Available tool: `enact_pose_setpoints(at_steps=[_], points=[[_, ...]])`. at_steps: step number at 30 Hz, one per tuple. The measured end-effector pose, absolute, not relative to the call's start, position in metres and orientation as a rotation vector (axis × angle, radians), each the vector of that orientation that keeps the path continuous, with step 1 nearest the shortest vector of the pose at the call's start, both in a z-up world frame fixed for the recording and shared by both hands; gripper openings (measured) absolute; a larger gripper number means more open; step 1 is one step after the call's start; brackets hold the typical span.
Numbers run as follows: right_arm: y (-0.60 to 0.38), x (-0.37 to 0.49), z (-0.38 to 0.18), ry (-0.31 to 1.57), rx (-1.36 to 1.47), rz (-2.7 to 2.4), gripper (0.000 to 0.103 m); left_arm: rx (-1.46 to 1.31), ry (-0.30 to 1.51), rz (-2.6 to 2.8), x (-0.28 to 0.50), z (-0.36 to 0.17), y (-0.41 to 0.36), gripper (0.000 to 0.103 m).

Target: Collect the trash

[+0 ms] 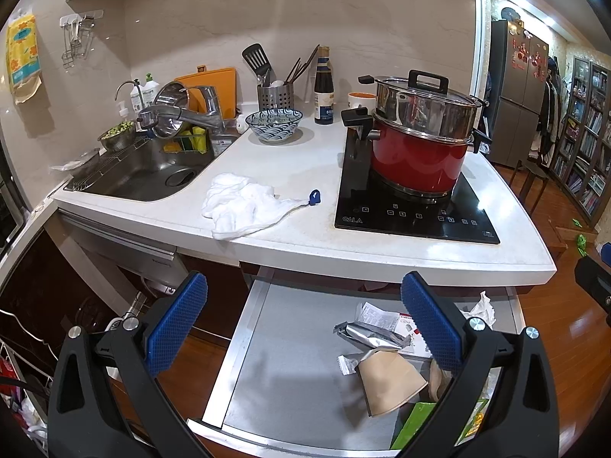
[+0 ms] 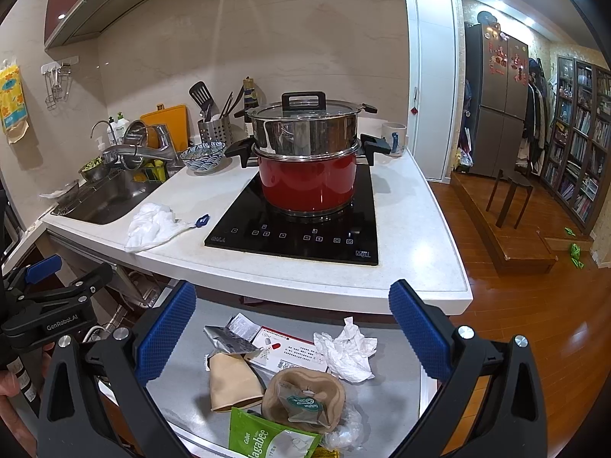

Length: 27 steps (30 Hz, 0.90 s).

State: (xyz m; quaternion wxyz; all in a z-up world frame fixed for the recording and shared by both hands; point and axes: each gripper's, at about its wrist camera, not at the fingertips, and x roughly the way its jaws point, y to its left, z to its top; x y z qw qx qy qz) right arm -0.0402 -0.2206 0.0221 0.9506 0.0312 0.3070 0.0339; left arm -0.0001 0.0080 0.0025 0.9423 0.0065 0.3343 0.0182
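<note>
Countertop edge [image 2: 305, 286] is overhanging pull-out shelf [image 1: 290, 362] | trash pile [image 2: 290, 366] is lying on shelf's right | left gripper [image 1: 305, 328], right gripper [image 2: 290, 336] both hovering, spread, empty | only right view is showing green packet [image 2: 263, 439]

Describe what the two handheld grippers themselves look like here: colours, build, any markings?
Both are black plastic two-finger clamps with triangular cut-outs, silver pivot bolts and blue, diamond-textured pads. The left gripper and right gripper look identical. Seen from the right wrist camera, the left unit carries white "GenRobot.AI" lettering, and a bare hand grips its handle. No cables visible.
</note>
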Motion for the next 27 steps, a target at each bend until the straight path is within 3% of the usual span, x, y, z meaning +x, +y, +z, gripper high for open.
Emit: enact_pose_setpoints(at_steps=[27], points=[[-0.243, -0.043, 0.008, 0.673, 0.099, 0.038, 0.099, 0.036, 0.732, 0.004, 0.007, -0.012, -0.005, 0.101]])
